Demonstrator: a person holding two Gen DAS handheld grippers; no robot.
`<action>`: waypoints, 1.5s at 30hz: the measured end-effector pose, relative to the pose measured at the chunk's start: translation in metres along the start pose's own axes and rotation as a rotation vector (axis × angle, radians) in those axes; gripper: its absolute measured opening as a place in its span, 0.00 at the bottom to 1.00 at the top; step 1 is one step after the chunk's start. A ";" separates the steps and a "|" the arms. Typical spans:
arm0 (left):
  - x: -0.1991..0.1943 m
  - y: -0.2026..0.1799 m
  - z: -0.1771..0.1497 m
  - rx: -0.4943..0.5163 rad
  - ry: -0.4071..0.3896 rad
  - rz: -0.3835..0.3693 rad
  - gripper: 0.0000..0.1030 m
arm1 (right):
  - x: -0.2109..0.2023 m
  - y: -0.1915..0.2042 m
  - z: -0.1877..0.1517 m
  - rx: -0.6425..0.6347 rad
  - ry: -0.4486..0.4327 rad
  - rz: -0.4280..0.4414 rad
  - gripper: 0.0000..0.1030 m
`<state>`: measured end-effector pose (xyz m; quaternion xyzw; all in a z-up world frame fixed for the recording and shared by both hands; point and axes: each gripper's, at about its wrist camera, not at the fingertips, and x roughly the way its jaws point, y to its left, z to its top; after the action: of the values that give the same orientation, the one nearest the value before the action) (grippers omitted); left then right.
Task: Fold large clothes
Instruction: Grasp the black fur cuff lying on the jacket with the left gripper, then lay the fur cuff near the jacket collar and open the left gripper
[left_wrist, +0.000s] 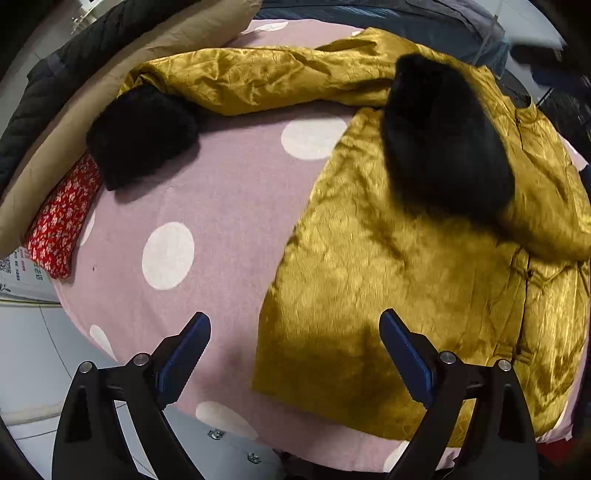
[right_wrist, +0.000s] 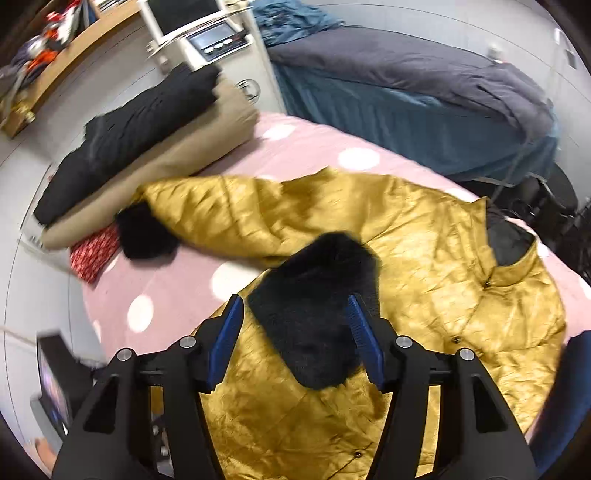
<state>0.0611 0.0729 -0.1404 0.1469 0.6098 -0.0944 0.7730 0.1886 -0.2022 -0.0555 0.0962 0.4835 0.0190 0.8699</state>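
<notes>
A golden quilted jacket (left_wrist: 369, 258) (right_wrist: 424, 240) lies spread on a pink blanket with white dots (left_wrist: 221, 203) (right_wrist: 177, 288). One sleeve is folded across the body, its black fur cuff (left_wrist: 443, 136) (right_wrist: 314, 325) resting on the chest. The other sleeve stretches out to the left and ends in a second fur cuff (left_wrist: 144, 133) (right_wrist: 147, 232). My right gripper (right_wrist: 294, 299) hovers open over the folded cuff, which sits loose between the blue pads. My left gripper (left_wrist: 294, 317) is open above the jacket's lower left edge, with nothing gripped.
A stack of folded beige and black garments (left_wrist: 92, 74) (right_wrist: 147, 147) lies along the blanket's left side, with a red floral cloth (left_wrist: 62, 221) (right_wrist: 94, 254) beside it. A blue-grey bed (right_wrist: 406, 92) stands behind. Pale floor (left_wrist: 29, 350) shows at the near left.
</notes>
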 end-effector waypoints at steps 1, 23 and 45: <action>-0.001 0.002 0.008 -0.005 -0.007 -0.016 0.88 | 0.001 -0.008 -0.003 0.019 0.007 -0.026 0.57; 0.040 -0.091 0.108 0.122 0.005 -0.227 0.42 | 0.019 -0.321 -0.095 0.881 0.231 -0.392 0.02; 0.062 -0.188 0.160 0.395 -0.080 -0.058 0.35 | -0.098 -0.313 -0.160 0.799 -0.071 -0.584 0.31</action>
<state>0.1609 -0.1560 -0.1873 0.2740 0.5523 -0.2403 0.7498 -0.0177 -0.4978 -0.1137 0.2830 0.4297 -0.4157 0.7500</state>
